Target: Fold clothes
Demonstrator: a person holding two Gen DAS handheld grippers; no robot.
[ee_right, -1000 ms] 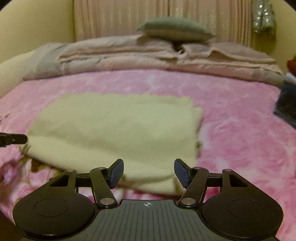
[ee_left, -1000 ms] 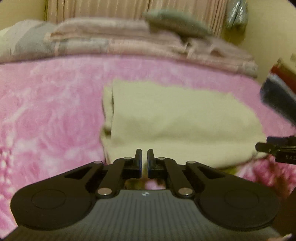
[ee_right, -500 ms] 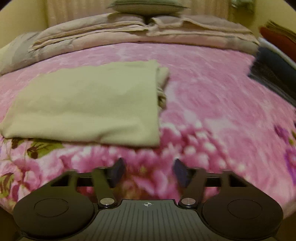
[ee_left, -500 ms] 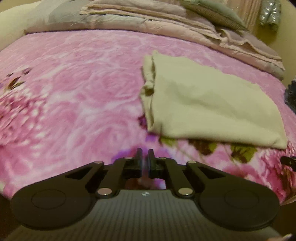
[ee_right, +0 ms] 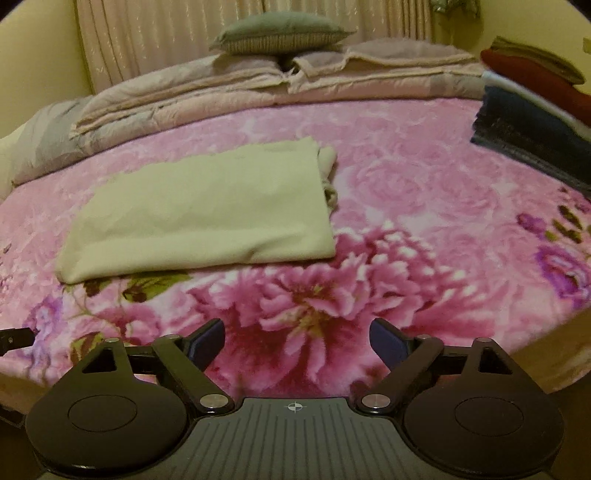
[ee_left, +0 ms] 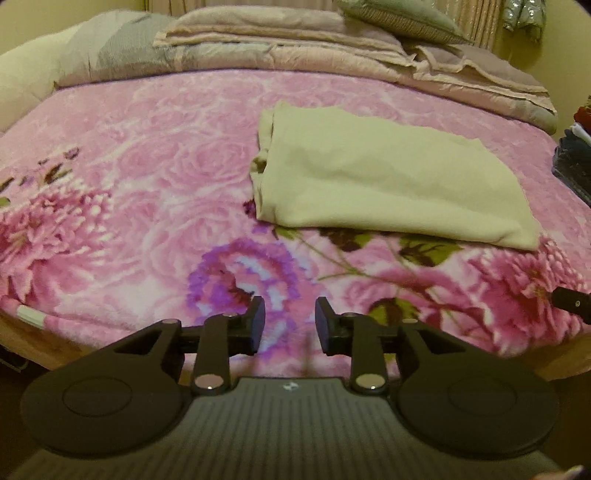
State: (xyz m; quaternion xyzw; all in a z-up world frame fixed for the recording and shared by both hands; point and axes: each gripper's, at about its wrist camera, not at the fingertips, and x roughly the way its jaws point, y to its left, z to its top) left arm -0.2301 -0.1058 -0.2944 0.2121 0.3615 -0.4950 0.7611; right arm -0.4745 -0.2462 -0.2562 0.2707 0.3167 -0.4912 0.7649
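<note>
Garment: a pale yellow-green folded cloth (ee_left: pixel 384 181) lies flat on the pink floral blanket (ee_left: pixel 129 192), toward the bed's middle, bunched layers showing at one short end.
Left gripper (ee_left: pixel 290 321): fingers apart, nothing between them, poised over the blanket's near edge, well short of the cloth.
Right gripper (ee_right: pixel 297 341): jaws spread wide and empty, likewise apart from the cloth.
Backdrop: folded quilts (ee_right: pixel 258 85) at the bed's far side, a grey-green pillow (ee_right: pixel 280 35) on top; stacked dark clothes (ee_right: pixel 532 125) at right.

A pale green garment (ee_left: pixel 388 188) lies folded flat on the bed.
</note>
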